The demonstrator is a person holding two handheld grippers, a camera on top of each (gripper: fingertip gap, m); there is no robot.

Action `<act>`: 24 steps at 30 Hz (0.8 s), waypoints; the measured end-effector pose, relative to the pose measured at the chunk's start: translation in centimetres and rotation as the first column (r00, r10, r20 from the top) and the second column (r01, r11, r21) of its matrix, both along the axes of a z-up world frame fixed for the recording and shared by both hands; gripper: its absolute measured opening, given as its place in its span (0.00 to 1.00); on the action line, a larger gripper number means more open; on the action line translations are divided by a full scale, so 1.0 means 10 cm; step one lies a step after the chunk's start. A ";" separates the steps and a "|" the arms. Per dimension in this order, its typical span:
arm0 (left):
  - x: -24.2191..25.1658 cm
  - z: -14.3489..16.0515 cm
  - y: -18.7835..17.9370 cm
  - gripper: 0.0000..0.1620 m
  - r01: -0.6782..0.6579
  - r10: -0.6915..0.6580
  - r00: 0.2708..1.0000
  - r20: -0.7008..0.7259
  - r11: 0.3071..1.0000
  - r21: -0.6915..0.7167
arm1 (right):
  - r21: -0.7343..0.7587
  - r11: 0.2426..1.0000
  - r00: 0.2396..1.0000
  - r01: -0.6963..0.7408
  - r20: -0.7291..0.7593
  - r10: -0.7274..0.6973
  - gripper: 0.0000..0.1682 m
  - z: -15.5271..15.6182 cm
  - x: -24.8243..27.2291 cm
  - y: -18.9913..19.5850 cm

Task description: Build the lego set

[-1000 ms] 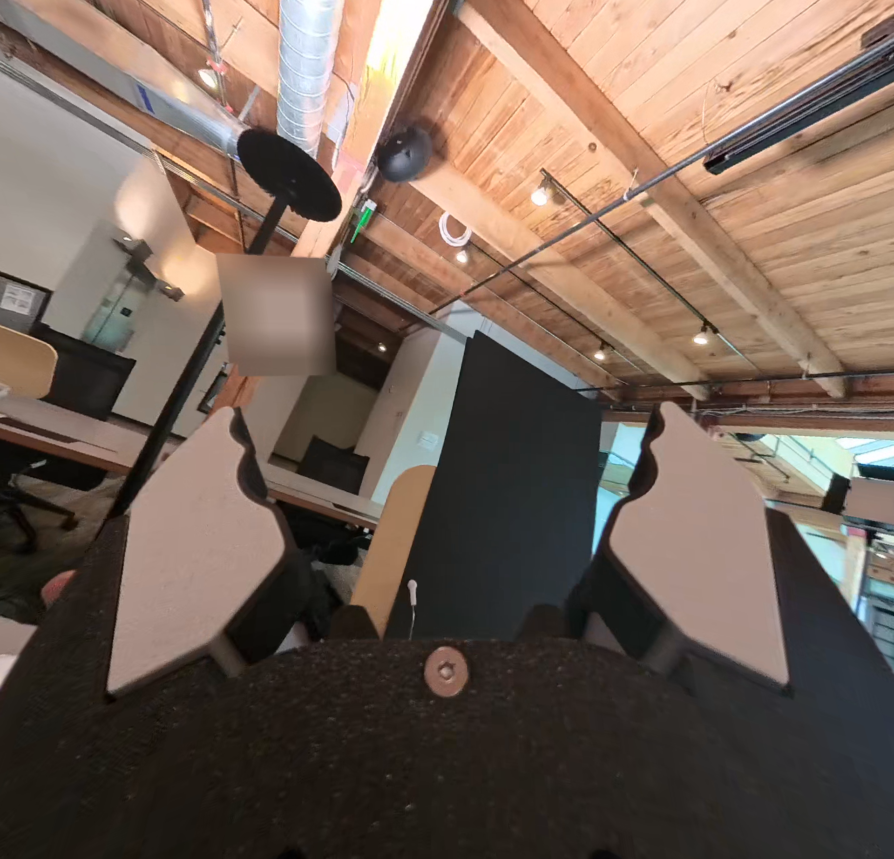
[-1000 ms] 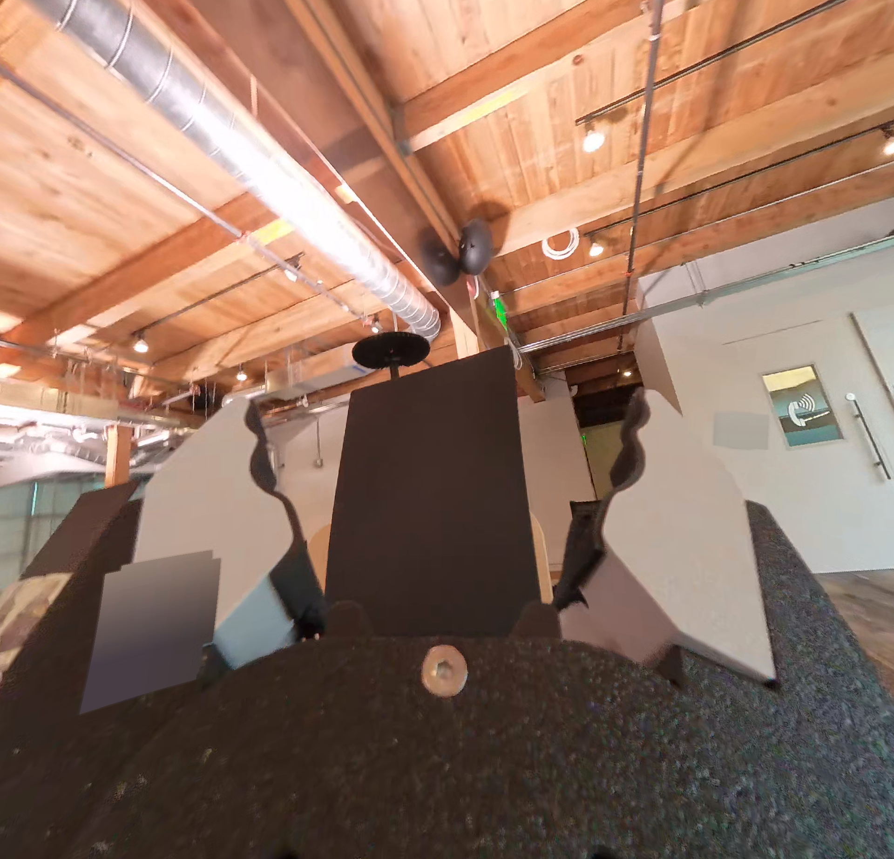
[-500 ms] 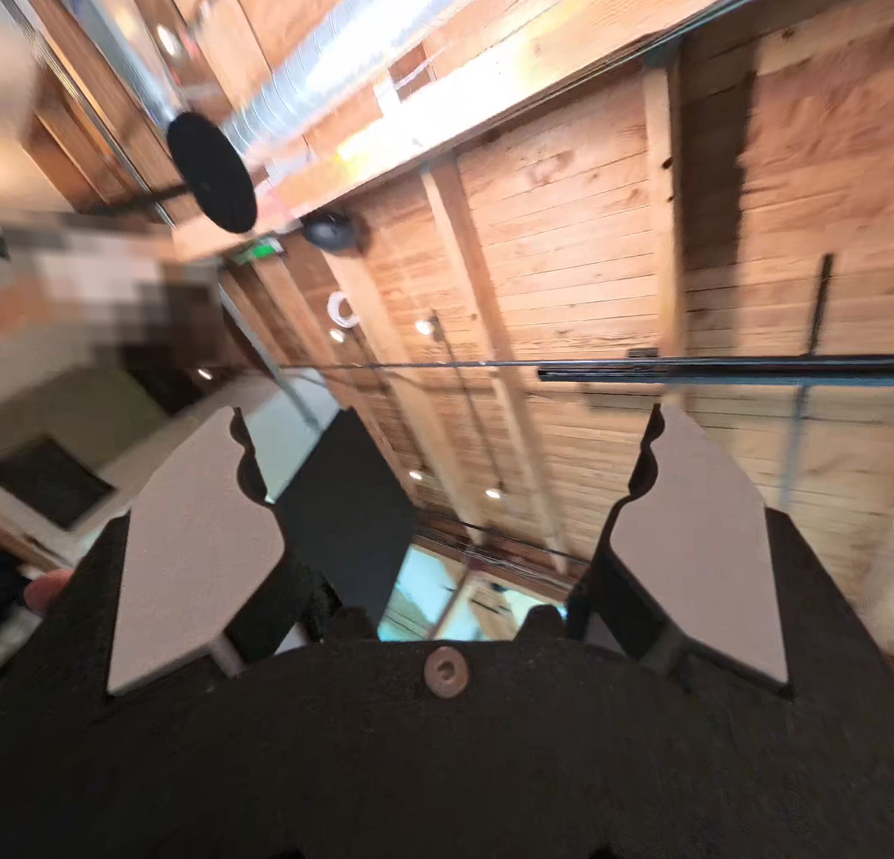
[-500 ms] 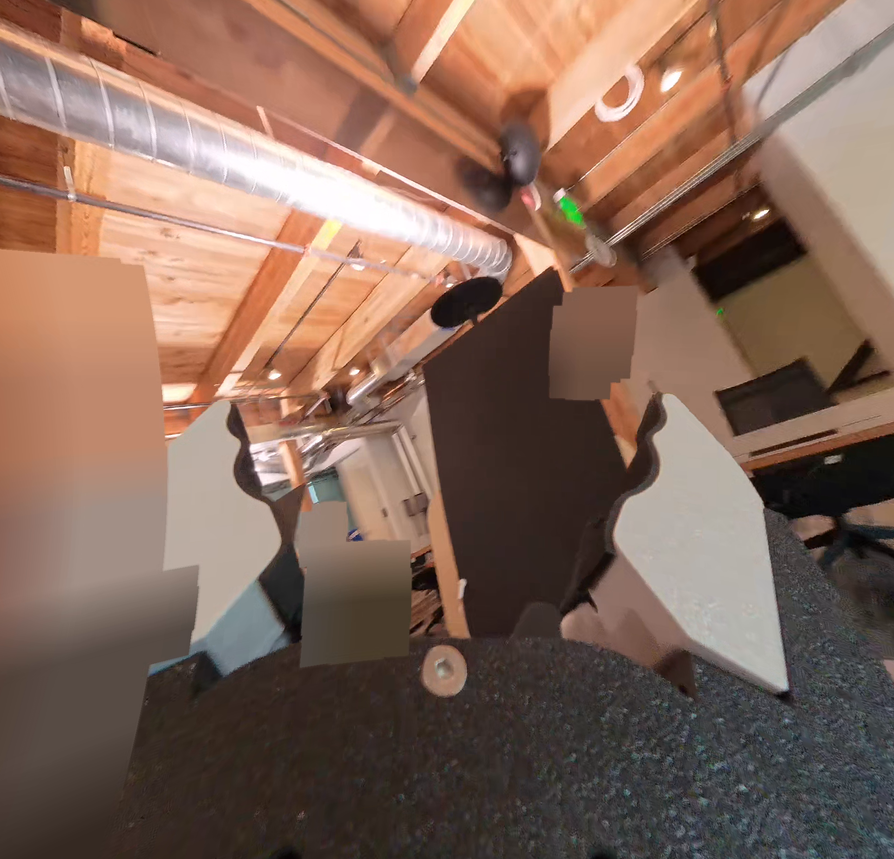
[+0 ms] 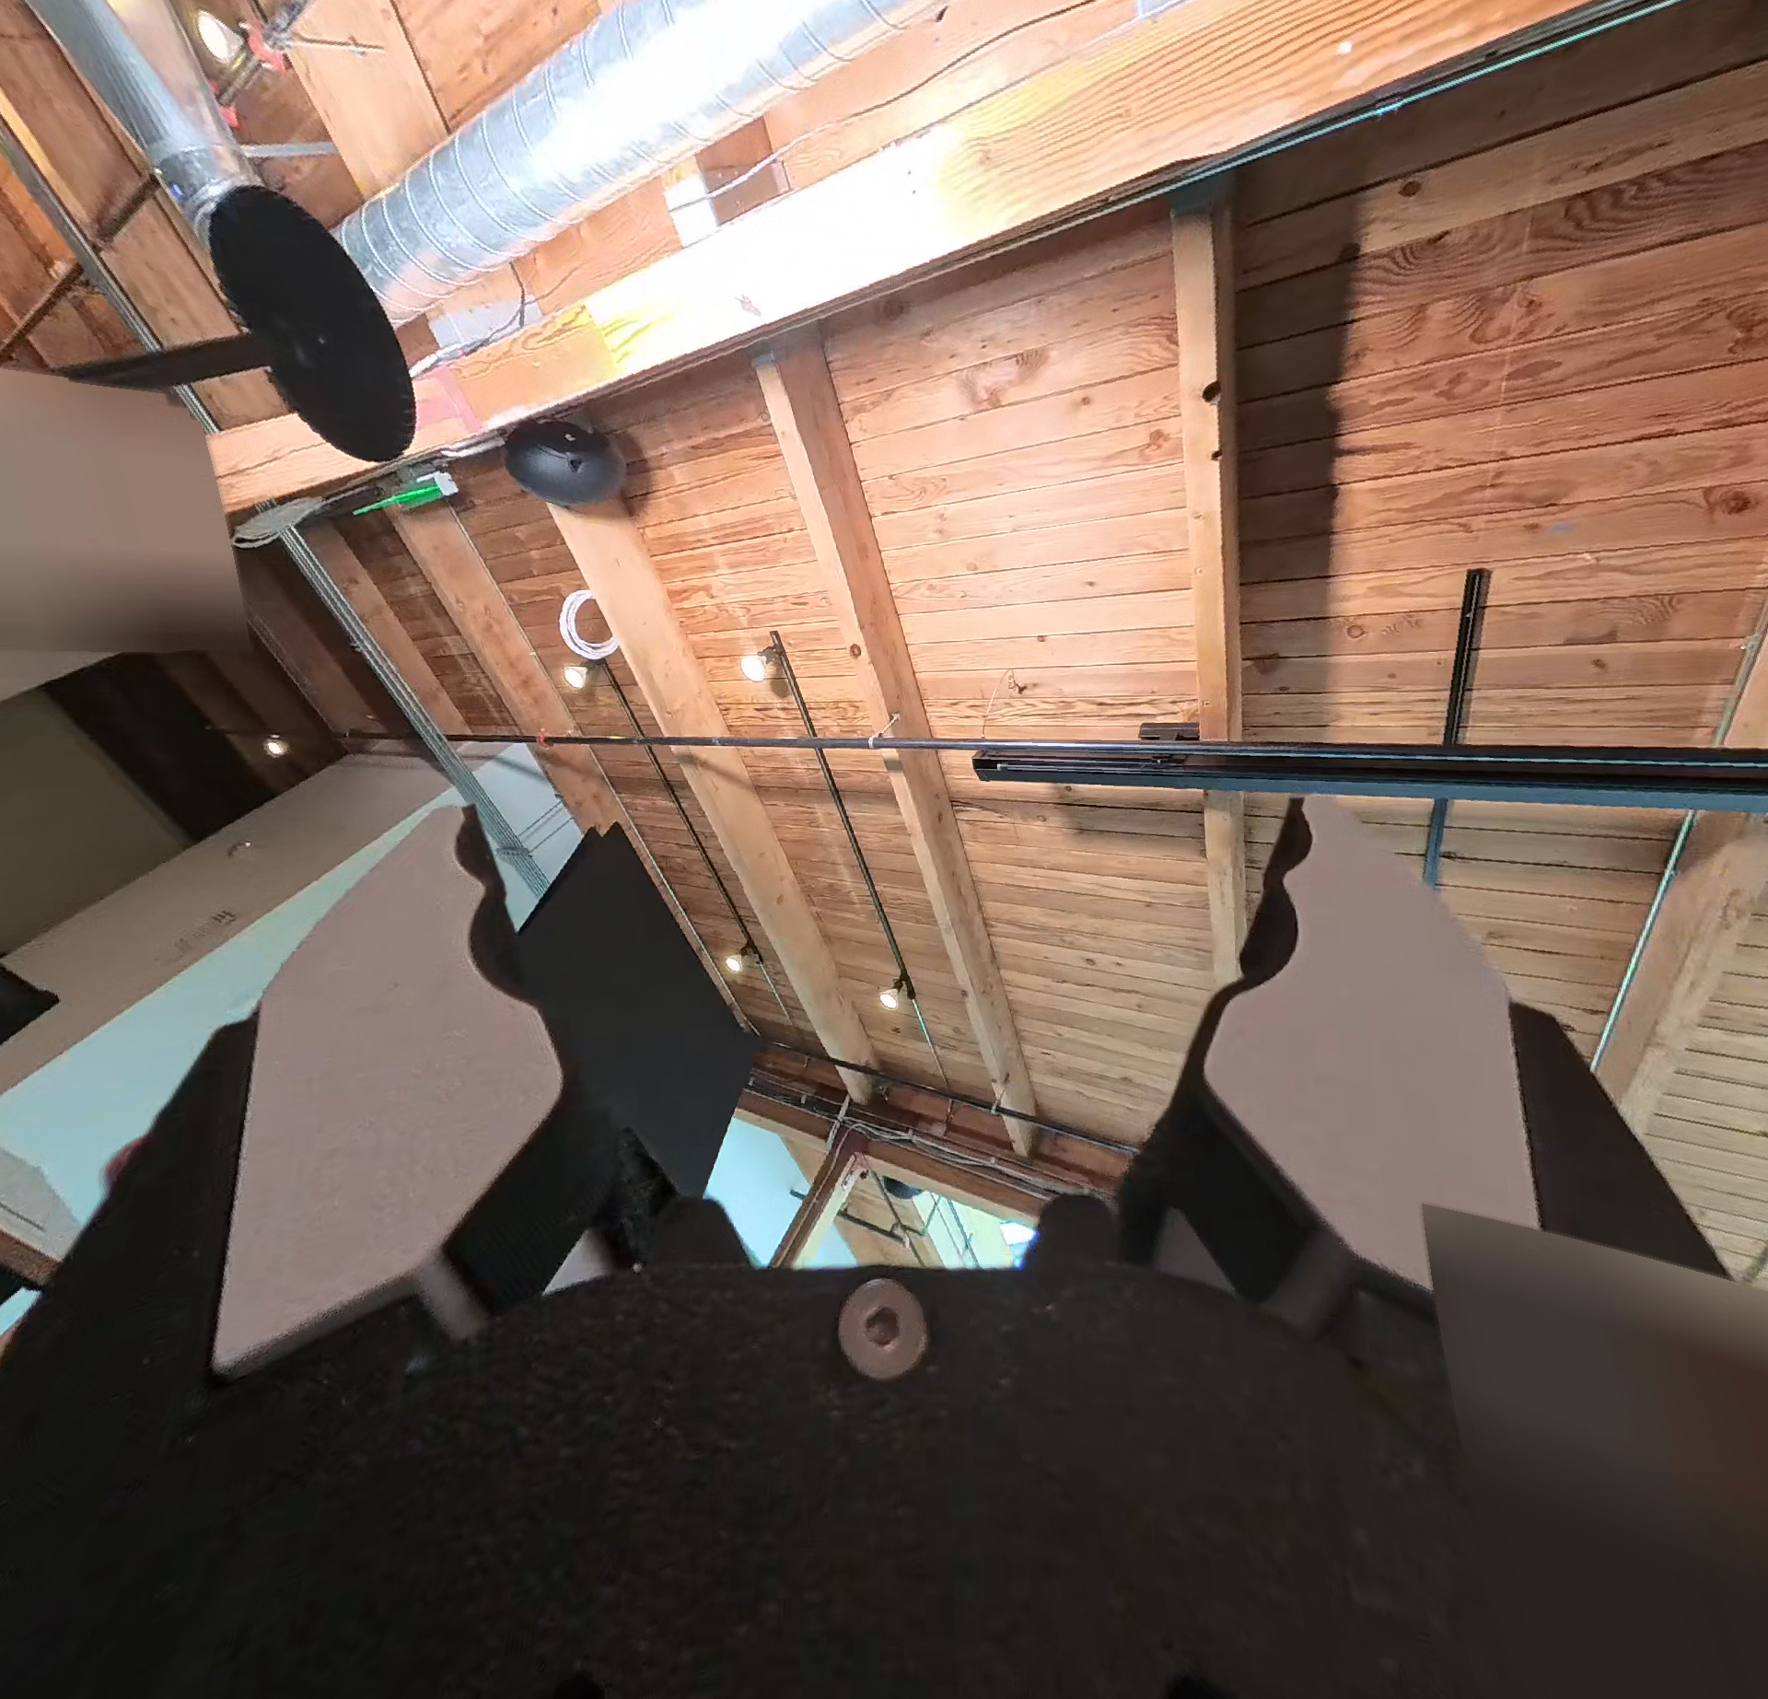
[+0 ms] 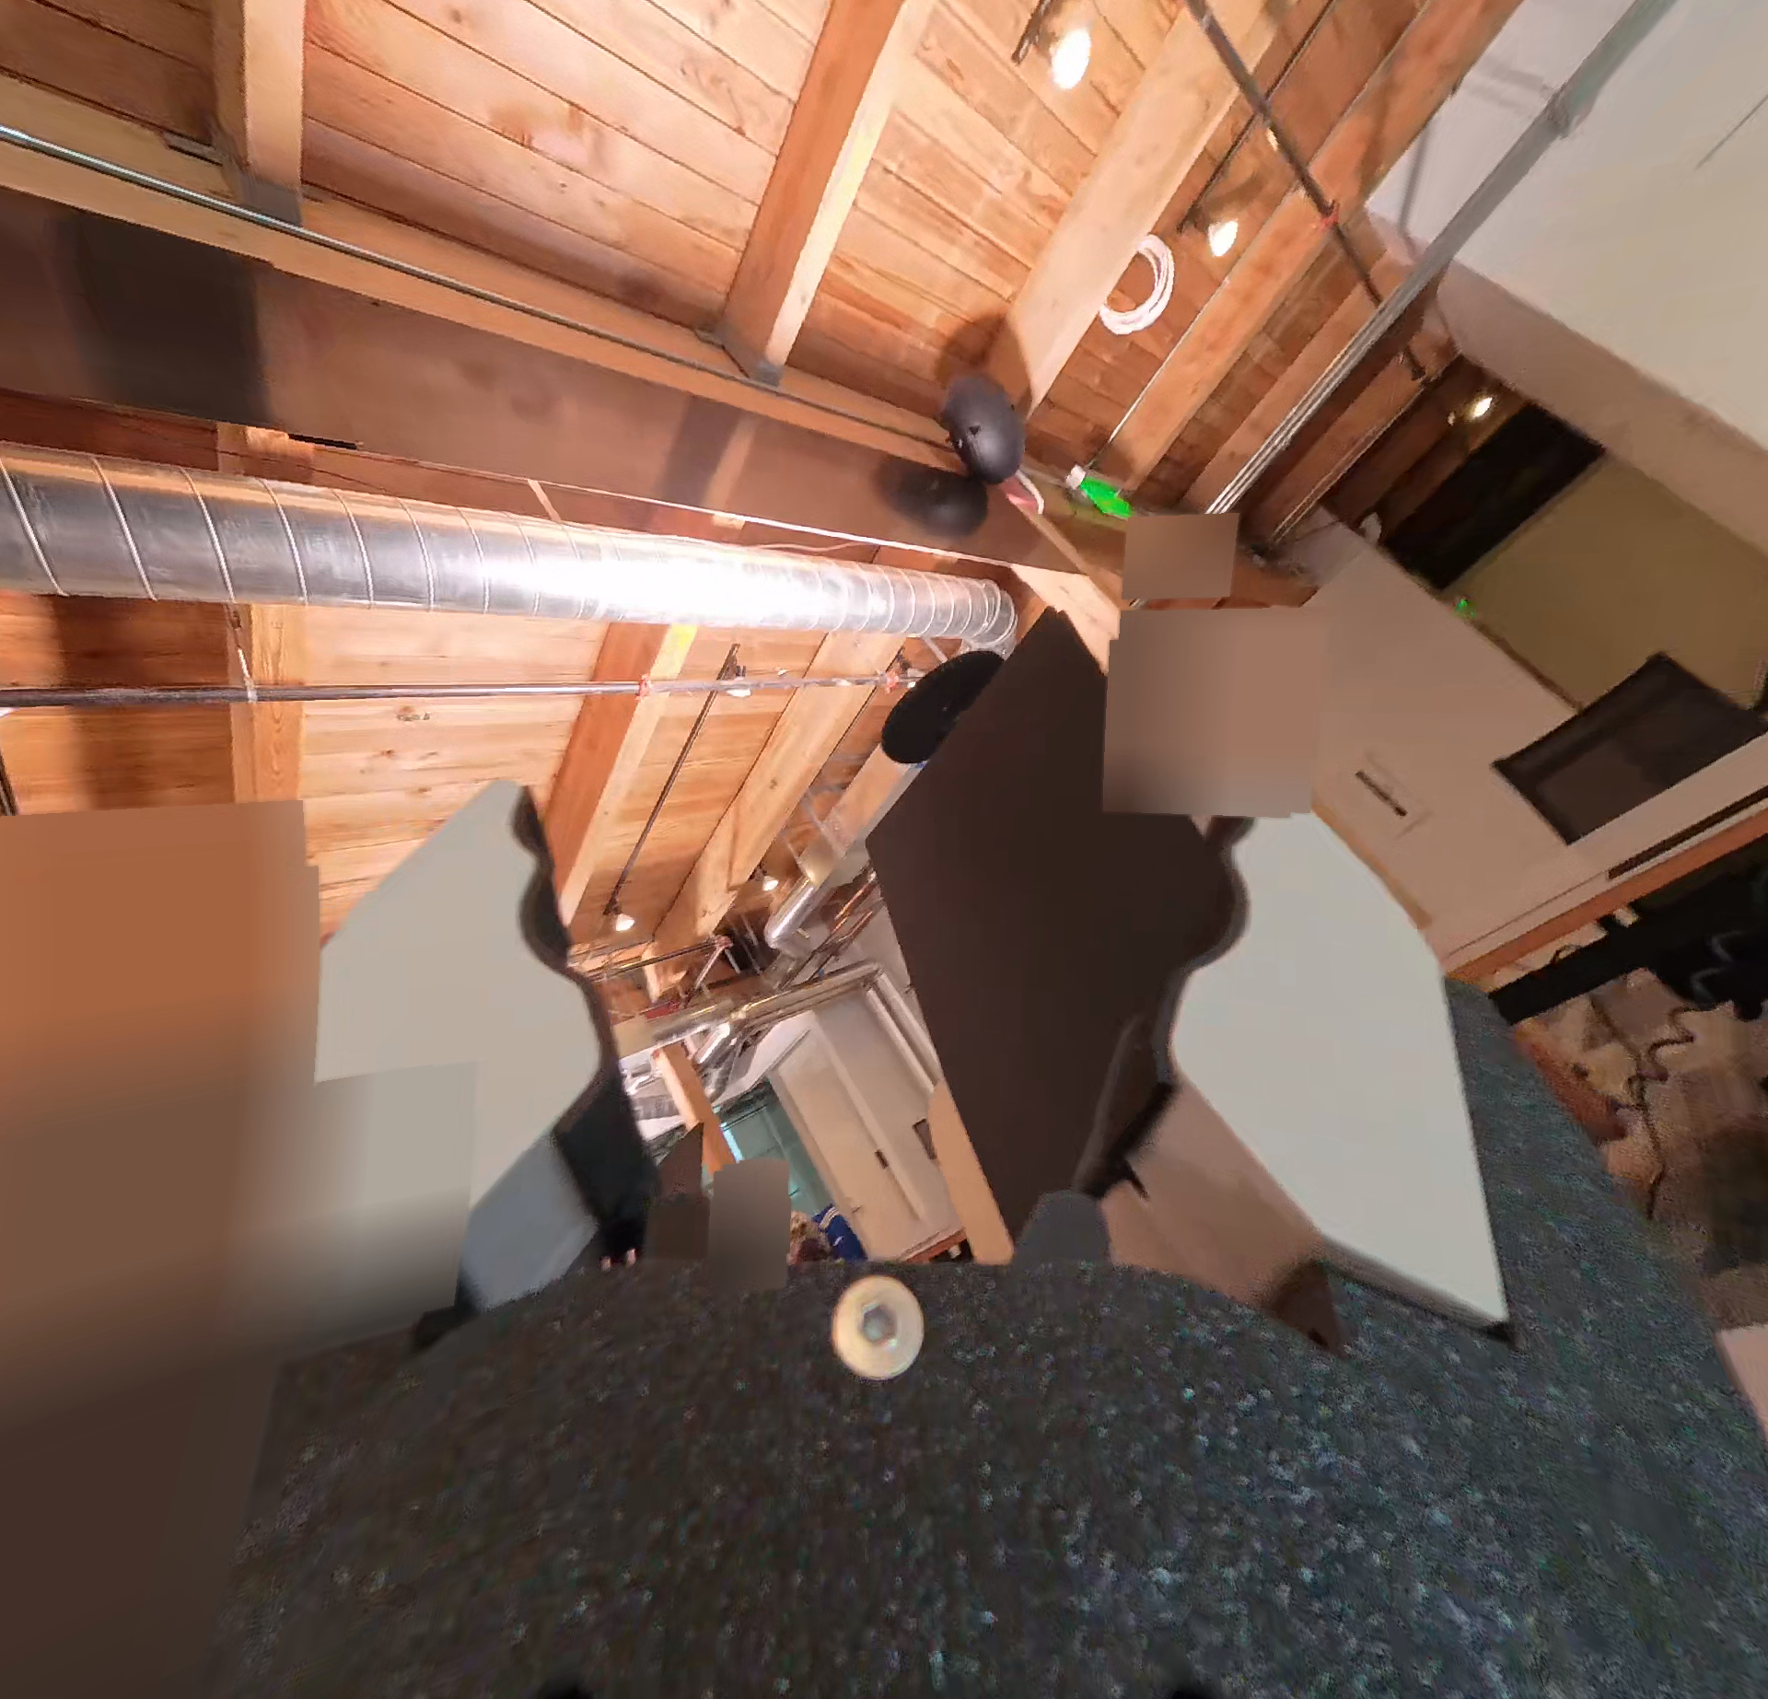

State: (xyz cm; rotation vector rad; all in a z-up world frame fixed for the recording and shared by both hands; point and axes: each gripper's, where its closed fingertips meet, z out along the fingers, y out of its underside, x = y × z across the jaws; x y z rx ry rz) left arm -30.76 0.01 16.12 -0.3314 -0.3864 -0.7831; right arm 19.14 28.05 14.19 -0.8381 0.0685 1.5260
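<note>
No lego pieces and no table show in either view. My left gripper [image 5: 880, 840] points up at the wooden ceiling, its two pale fingers wide apart with nothing between them. My right gripper [image 6: 875, 849] also points upward, tilted toward a wall, its fingers wide apart and empty. A tall black panel [image 5: 631, 1002] stands behind the left finger in the left wrist view, and it shows between the fingers in the right wrist view [image 6: 1014, 888].
A silver duct [image 5: 612, 113] and wooden beams [image 5: 861, 696] run overhead, with a black track rail [image 5: 1339, 763]. A black disc on a pole [image 5: 306, 323] stands near the panel. A white wall [image 6: 1579, 247] and dark screens [image 6: 1626, 744] lie to the right.
Both grippers have tilted further upward and rolled, so the room's desks and chairs dropped out of the left view. Both stayed open and empty.
</note>
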 end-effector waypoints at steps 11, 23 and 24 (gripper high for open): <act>0.32 0.09 -0.07 0.84 -0.047 0.056 0.973 -0.223 0.998 0.042 | 0.178 0.981 0.987 0.080 0.124 -0.103 0.72 0.10 -0.17 -0.21; 0.78 0.06 -0.01 0.50 -0.073 0.054 0.868 -0.493 0.997 -0.019 | 0.297 0.953 0.958 0.059 0.251 -0.138 0.35 0.04 -0.31 -0.35; 0.82 0.06 0.00 0.53 -0.067 0.046 0.862 -0.506 0.998 -0.023 | 0.280 0.959 0.952 0.034 0.282 -0.116 0.38 0.02 -0.35 -0.35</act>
